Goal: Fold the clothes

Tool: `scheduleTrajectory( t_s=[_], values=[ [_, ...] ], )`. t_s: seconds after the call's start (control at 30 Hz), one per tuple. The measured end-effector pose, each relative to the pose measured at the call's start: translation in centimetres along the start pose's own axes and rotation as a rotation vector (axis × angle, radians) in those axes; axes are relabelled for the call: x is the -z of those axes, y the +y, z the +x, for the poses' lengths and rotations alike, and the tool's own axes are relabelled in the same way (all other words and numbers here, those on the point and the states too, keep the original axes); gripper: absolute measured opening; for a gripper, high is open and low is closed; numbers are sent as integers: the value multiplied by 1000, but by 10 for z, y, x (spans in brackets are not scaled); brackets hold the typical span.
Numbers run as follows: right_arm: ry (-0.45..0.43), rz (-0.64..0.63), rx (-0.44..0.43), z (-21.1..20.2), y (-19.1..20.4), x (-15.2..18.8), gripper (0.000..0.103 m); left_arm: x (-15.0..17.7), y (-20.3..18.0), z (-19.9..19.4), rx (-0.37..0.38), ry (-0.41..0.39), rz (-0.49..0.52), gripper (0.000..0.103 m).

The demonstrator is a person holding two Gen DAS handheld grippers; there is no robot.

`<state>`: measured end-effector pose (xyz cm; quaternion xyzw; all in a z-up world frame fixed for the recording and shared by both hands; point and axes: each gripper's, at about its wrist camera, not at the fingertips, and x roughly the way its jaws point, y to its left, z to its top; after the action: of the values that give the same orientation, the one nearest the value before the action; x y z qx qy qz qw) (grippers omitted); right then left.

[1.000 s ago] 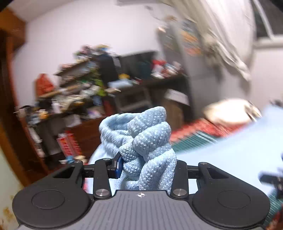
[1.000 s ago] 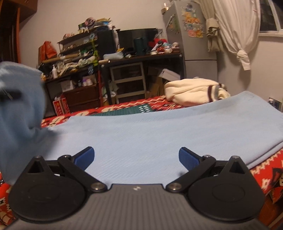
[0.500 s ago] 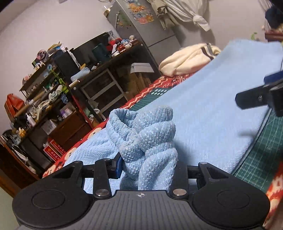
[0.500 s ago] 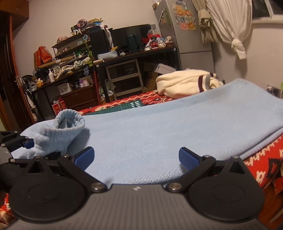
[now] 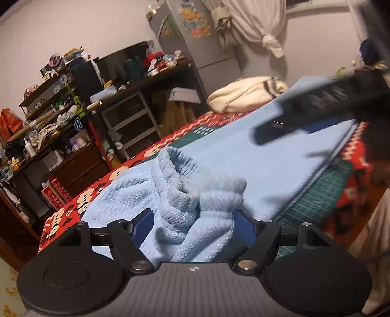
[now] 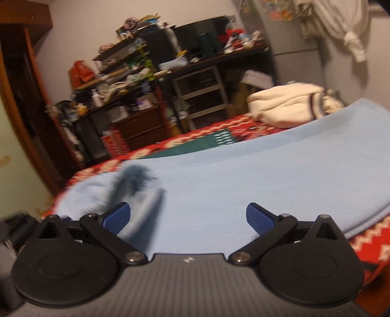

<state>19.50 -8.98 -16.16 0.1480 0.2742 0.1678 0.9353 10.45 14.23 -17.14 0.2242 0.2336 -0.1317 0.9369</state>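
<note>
left wrist: fridge stickers (writing unreadable)

A red patterned cover lies on the bed; a green mat sits on it; a grey fridge stands behind.

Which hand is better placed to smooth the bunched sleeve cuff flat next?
Left. Its tongs are opening with the light-blue cuff between them; the right tongs stand open over flat fabric.

We see the light blue knitted garment lying flat, its bunched cuff between the opening left tongs.
</note>
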Motion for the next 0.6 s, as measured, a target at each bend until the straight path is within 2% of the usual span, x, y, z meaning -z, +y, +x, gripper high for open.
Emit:
scheduleTrajectory(
  t_s=[0.07,0.17,0.23,0.27,0.33,0.47,0.6],
  values=[
    [22,22,-50,2,8,-9,97,1,6,-7,8,-7,-28,73],
    [79,12,-116,9,28,-22,82,3,25,-13,-1,-1,-86,72],
    [123,-10,-145,16,43,-30,63,4,40,-17,-12,14,-129,72],
    [144,-10,-161,20,50,-33,59,5,49,-19,-14,20,-157,72],
    [190,31,-202,28,57,-40,43,8,67,-27,-31,21,-203,72],
    [273,146,-304,49,66,-51,41,21,92,-35,-75,6,-224,72],
    [386,226,-294,78,72,-47,41,32,122,-38,-64,64,-353,66]
  ],
)
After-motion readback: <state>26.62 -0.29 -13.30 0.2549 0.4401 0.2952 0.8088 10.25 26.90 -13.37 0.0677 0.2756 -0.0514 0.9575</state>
